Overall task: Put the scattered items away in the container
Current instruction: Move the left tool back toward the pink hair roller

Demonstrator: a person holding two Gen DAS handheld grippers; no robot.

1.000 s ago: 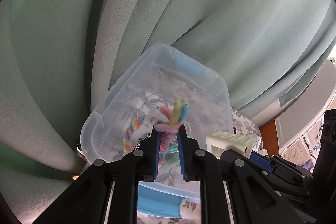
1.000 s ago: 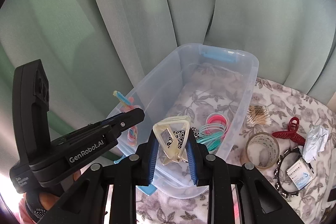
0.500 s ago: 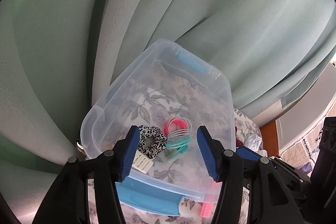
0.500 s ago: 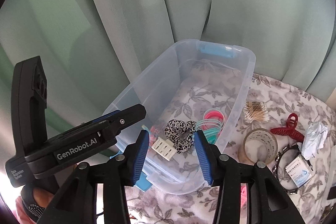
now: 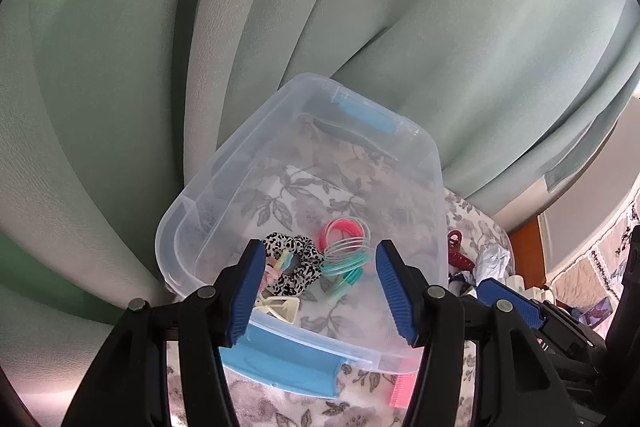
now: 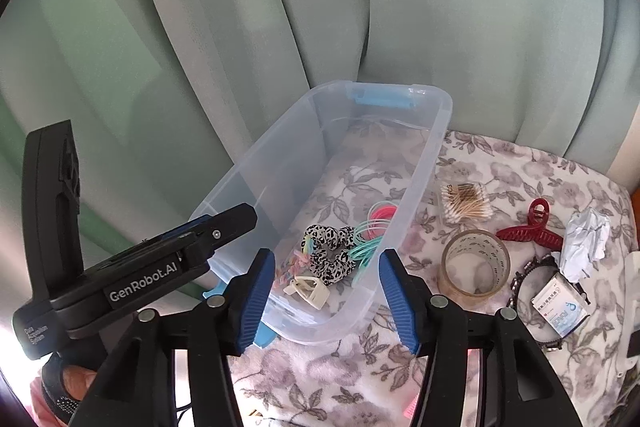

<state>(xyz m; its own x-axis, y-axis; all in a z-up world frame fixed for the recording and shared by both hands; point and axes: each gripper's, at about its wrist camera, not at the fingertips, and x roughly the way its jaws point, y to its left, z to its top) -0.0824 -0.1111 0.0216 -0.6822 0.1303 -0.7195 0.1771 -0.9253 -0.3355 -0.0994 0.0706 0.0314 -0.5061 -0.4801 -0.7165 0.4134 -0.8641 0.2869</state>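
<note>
Both left gripper (image 5: 320, 291) and right gripper (image 6: 326, 293) just opened, half-wide, empty, over clear bin (image 6: 436, 147); cream clip (image 6: 308, 290), perhaps, inside near end.

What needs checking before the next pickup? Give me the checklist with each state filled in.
1. Left tool empty: ok, its jaws have just been opening, nothing between them.
2. Right tool empty: ok, jaws have just been opening, nothing between them.
3. Cream hair claw inside the clear storage bin: ok, beside the leopard scrunchie.
4. Pastel braided hair tie inside the bin: ok.
5. Items left outside: not ok; tape roll, red hair claw, cotton swabs lie on the floral cloth.
6. Room in the bin: ok, far half bare.
</note>
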